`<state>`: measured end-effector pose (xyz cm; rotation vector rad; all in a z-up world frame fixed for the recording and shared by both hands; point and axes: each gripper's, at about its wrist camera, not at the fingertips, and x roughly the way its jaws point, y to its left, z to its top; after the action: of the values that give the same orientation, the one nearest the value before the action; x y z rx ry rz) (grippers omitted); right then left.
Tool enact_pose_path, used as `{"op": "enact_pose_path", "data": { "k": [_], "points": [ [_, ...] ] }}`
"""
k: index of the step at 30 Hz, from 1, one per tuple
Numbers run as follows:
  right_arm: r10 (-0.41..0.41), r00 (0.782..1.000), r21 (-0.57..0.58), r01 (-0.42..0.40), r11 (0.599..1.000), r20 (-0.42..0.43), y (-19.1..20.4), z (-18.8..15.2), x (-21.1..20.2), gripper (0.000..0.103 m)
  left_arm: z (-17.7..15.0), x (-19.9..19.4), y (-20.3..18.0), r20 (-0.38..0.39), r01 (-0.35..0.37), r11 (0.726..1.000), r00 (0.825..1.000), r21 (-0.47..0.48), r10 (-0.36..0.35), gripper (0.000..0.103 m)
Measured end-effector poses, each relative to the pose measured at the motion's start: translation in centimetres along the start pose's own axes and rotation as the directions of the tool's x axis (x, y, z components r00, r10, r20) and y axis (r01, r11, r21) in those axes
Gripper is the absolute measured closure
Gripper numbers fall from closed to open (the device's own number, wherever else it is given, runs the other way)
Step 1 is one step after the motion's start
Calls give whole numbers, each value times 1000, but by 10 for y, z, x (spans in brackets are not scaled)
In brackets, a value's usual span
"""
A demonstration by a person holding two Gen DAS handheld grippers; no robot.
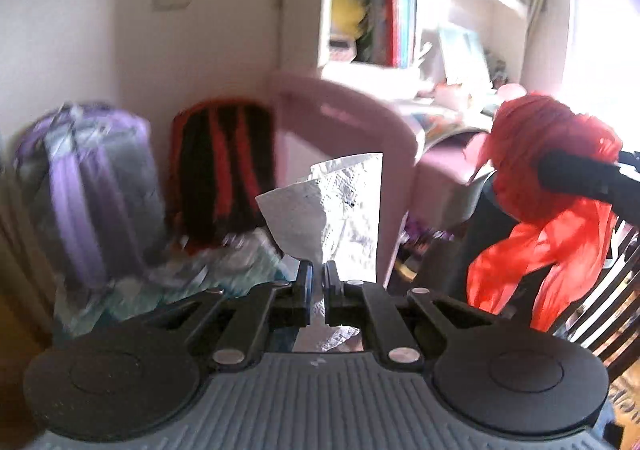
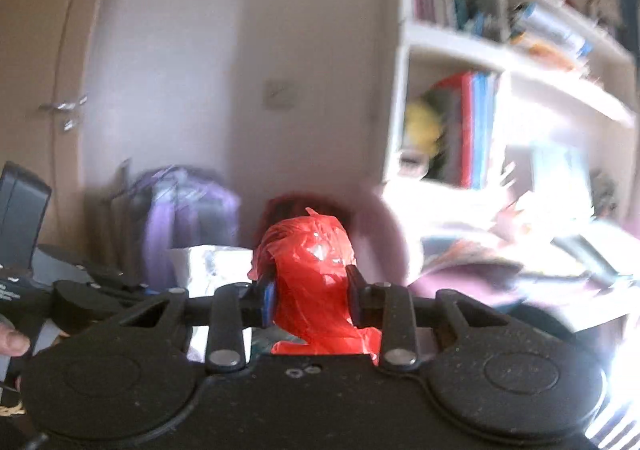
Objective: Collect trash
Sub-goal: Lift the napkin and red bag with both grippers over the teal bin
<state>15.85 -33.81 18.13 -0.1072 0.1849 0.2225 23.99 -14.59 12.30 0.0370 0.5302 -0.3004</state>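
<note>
Both your tools carry trash.
Your left tool (image 1: 317, 282) pinches a white paper napkin (image 1: 340, 206); your right tool (image 2: 311, 296) clamps a red plastic bag (image 2: 312, 274), beside the napkin.

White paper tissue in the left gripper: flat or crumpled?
Crumpled. The white paper tissue sticks up creased and folded from the left gripper, whose jaws are shut on it.

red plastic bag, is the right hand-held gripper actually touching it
Touching. The right wrist view shows the right hand-held gripper with both fingers pressed against the sides of the crumpled red plastic bag, no gap on either side.
</note>
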Motion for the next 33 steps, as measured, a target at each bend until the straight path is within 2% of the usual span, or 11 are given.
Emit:
{"op": "enact_pose_path", "data": {
  "k": [7, 10, 14, 19, 24, 27, 33],
  "points": [
    [-169, 985, 24, 168, 985, 27, -69, 24, -11, 71, 64, 10, -65, 46, 98, 994, 994, 52, -101, 98],
    [-238, 971, 40, 237, 971, 12, -98, 18, -11, 71, 84, 20, -100, 38, 148, 985, 988, 87, -152, 98],
    [-285, 957, 87, 289, 953, -49, -137, 3, -7, 71, 101, 37, -145, 19, 203, 971, 978, 122, -207, 98],
    [-271, 947, 104, 291, 951, -170, -171, -23, 10, 71, 100, 65, -199, -37, 245, 952, 969, 185, -243, 98],
    [-226, 934, 108, 263, 959, -276, -192, -47, 30, 71, 89, 106, -233, -145, 265, 941, 960, 211, -238, 98],
    [-195, 928, 74, 230, 970, -317, -191, -53, 39, 71, 82, 128, -243, -202, 266, 938, 954, 223, -223, 98],
    [-174, 897, 22, 200, 980, -406, -192, -68, 59, 70, 71, 161, -246, -289, 270, 933, 937, 239, -197, 98]
  ]
}}
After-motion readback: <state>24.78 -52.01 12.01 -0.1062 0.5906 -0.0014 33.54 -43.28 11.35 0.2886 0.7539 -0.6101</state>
